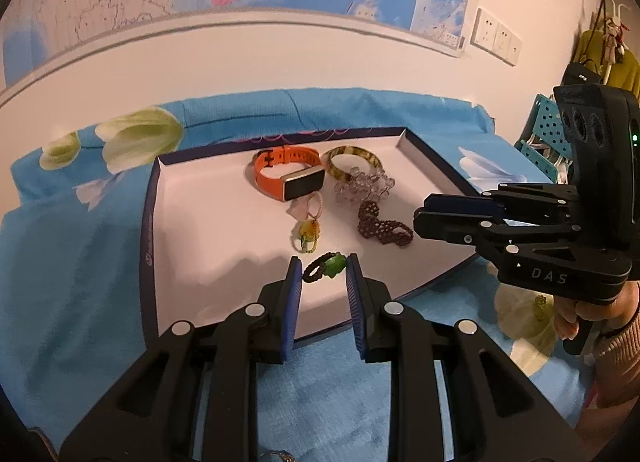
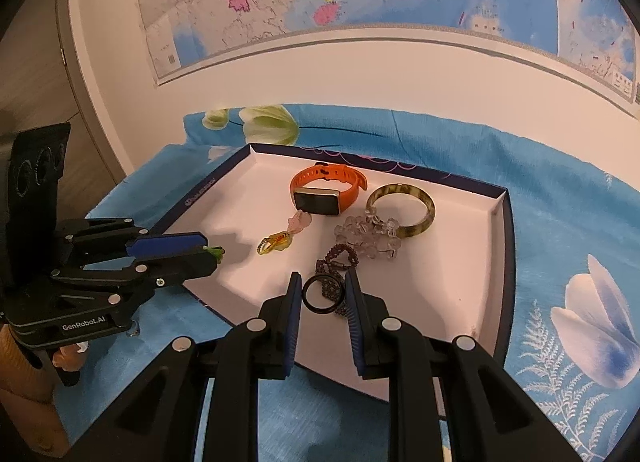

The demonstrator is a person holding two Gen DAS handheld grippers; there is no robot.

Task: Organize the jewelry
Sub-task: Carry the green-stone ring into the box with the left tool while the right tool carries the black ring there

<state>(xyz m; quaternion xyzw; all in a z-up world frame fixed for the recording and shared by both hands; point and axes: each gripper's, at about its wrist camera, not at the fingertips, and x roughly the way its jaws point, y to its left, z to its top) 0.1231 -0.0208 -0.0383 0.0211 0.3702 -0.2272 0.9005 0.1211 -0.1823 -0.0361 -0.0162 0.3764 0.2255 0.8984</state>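
Left claw (image 1: pixel 323 270): pinching a small ring with a green stone (image 1: pixel 325 266) between its blue pads; the ring's dark band points left across the jaws and the stone sits toward the right pad.
Right claw (image 2: pixel 322 294): pinching a plain black ring (image 2: pixel 320 296), held upright so its open hoop faces the camera, each pad on one side of the hoop.
Tray (image 1: pixel 200 197): a shallow white-floored box lid with a dark rim, lying on a blue flowered cloth (image 1: pixel 64 262) that covers the bench.
Already in the tray: an orange-strapped watch (image 1: pixel 289 177), a mottled bangle (image 1: pixel 351 161), a clear-bead bracelet (image 1: pixel 366 186), a dark-bead bracelet (image 1: pixel 382 225) and a pink and yellow charm string (image 1: pixel 309 227), all gathered in the far middle.
Where the rings are: both hang over the near part of the tray, the green one above bare white floor just this side of the charm string, the black one directly in front of the dark-bead bracelet.
Deciding relation: each claw points forward and down into the tray, so its ring's landing spot lies straight below the pads; the left claw has open floor under it, the right is close to the dark beads.
Likely step: setting both rings down inside the tray.
Risk: a released hoop standing on edge may roll.
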